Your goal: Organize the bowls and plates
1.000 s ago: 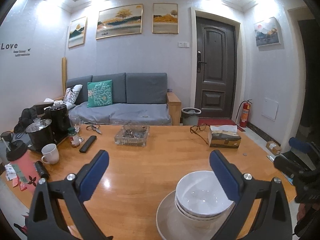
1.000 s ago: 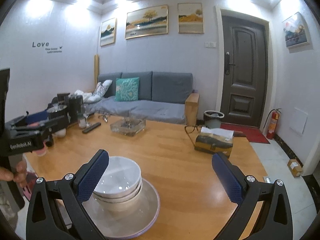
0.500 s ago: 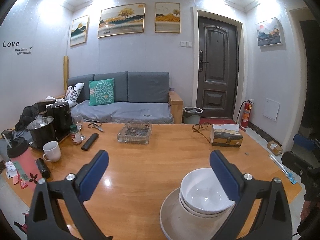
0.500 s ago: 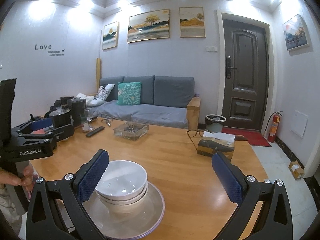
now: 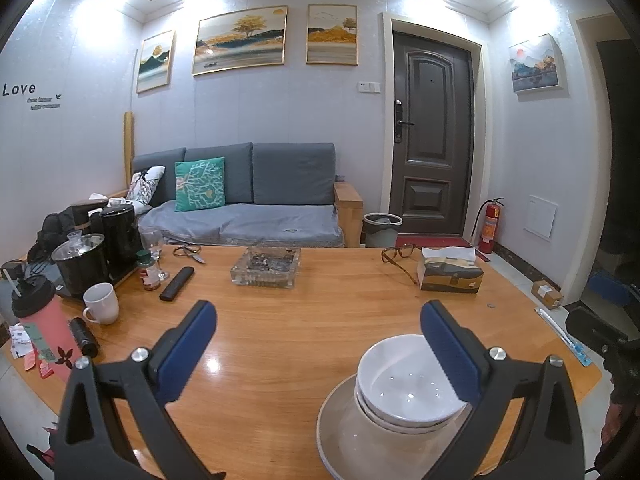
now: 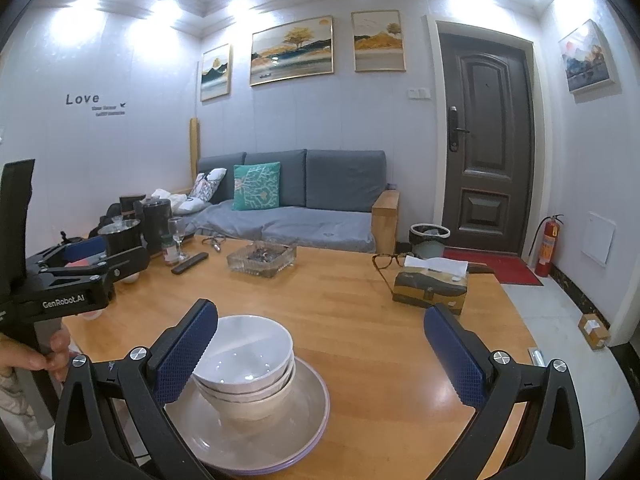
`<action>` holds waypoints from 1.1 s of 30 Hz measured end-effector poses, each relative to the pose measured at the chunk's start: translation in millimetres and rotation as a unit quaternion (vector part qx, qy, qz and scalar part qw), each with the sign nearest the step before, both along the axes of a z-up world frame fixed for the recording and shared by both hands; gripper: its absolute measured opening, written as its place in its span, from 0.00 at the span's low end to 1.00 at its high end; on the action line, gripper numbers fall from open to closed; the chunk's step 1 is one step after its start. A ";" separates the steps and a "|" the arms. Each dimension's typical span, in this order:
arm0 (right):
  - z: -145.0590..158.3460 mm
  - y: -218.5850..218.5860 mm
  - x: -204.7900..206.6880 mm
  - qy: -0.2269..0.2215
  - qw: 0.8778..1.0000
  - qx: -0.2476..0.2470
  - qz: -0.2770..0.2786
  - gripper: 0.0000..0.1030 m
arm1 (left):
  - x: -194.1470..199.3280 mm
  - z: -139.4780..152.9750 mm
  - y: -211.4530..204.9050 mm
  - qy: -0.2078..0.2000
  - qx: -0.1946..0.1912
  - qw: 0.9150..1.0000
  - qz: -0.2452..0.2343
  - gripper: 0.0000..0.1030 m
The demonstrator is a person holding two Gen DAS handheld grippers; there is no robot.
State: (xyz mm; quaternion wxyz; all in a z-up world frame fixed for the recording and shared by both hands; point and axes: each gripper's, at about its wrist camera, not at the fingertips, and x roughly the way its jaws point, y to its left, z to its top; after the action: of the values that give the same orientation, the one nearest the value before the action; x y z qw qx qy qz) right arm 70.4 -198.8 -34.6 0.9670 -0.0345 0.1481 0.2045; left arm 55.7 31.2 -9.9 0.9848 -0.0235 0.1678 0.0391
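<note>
While bowls (image 6: 248,356) sit nested on plates (image 6: 280,432), both grippers (image 5: 318,344) (image 6: 322,344) hover, fingers spread, empty; stacking looks done, next likely withdrawal.

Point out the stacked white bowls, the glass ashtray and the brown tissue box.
stacked white bowls (image 6: 244,356), right wrist view, inner wall of the top bowl
square glass ashtray (image 5: 265,268), left wrist view, its middle
brown tissue box (image 6: 430,292), right wrist view, its front face
</note>
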 end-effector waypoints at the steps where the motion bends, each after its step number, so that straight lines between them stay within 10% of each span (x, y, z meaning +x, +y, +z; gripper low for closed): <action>1: -0.4 -0.6 -0.2 0.001 1.000 0.001 -0.001 0.99 | -0.3 0.0 -0.1 -0.001 0.000 1.000 -0.001 0.98; 33: -0.7 -1.9 -1.4 0.001 1.000 0.003 -0.002 0.99 | -1.2 -0.8 -0.4 0.002 0.000 1.000 -0.003 0.98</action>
State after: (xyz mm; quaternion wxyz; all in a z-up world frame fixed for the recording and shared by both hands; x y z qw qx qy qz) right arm 69.0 -200.7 -35.3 0.9673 -0.0310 0.1486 0.2031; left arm 54.5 30.8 -10.7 0.9846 -0.0225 0.1696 0.0359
